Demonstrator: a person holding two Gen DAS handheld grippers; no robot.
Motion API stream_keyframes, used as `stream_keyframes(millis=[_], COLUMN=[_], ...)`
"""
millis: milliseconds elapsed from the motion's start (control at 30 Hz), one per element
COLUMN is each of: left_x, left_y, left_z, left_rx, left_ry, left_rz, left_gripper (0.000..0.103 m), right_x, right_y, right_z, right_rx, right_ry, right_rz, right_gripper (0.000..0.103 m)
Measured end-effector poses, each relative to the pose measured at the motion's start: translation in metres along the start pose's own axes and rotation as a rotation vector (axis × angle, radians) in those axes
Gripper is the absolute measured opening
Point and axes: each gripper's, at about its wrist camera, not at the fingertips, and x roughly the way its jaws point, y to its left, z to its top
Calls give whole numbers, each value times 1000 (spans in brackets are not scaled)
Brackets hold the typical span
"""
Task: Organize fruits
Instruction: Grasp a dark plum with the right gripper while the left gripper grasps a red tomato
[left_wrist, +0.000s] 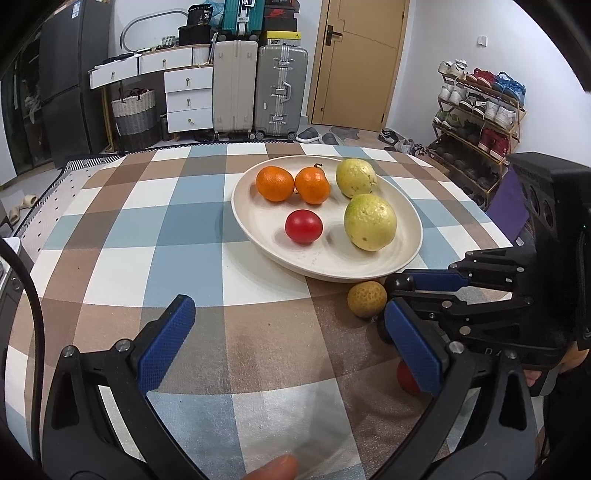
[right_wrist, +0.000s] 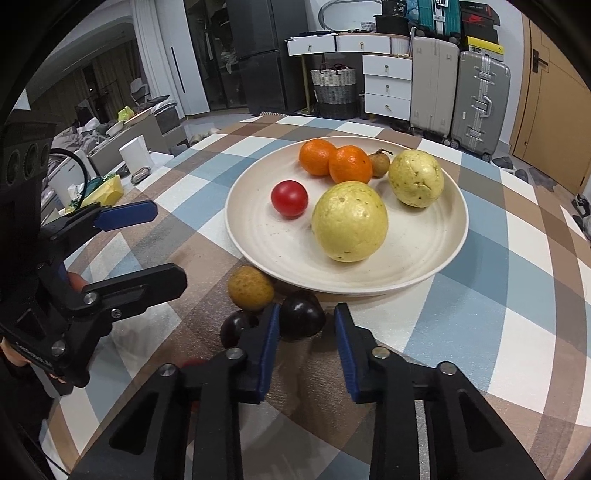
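At the right wrist view's bottom centre, our right gripper (right_wrist: 304, 334) stood partly open around a dark plum (right_wrist: 301, 319), not clamped. Our left gripper (left_wrist: 288, 332) gaped wide, empty. Beyond, mid-frame, the plate (right_wrist: 436, 266) held fruits.

black grippers (right_wrist: 304, 343), blue ribbed pads (right_wrist: 267, 350)

A tabletop (left_wrist: 155, 229) in blue, brown and white checks fills the foreground. Behind it stand a white chest of drawers (left_wrist: 188, 99), a woven basket (left_wrist: 135, 114), a beige suitcase (left_wrist: 235, 86) and a silver suitcase (left_wrist: 282, 90) side by side. A tan wooden door (left_wrist: 356, 62) sits in the white wall, with a loaded shoe rack (left_wrist: 480, 110) to its right. A dark cabinet (right_wrist: 255, 51) stands at left.
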Motion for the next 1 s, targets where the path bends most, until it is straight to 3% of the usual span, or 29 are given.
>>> stream_keyframes(millis=[433, 667, 867, 1000], left_x=[3, 5, 3, 6], left_y=[-9, -26, -50, -61], left_z=[-2, -5, -14, -20], left_rx=[18, 48, 135, 180], left_ry=[42, 105, 141, 185], left_rz=[-62, -182, -188, -220], left_gripper=[101, 93, 90, 80], right_x=[-22, -34, -41, -42], right_y=[-3, -12, -13, -14], right_z=[-11, -14, -21, -21], right_rx=[4, 37, 34, 35], right_ry=[-52, -78, -79, -77], right_rz=[-31, -39, -46, -27], right_gripper=[25, 25, 25, 25])
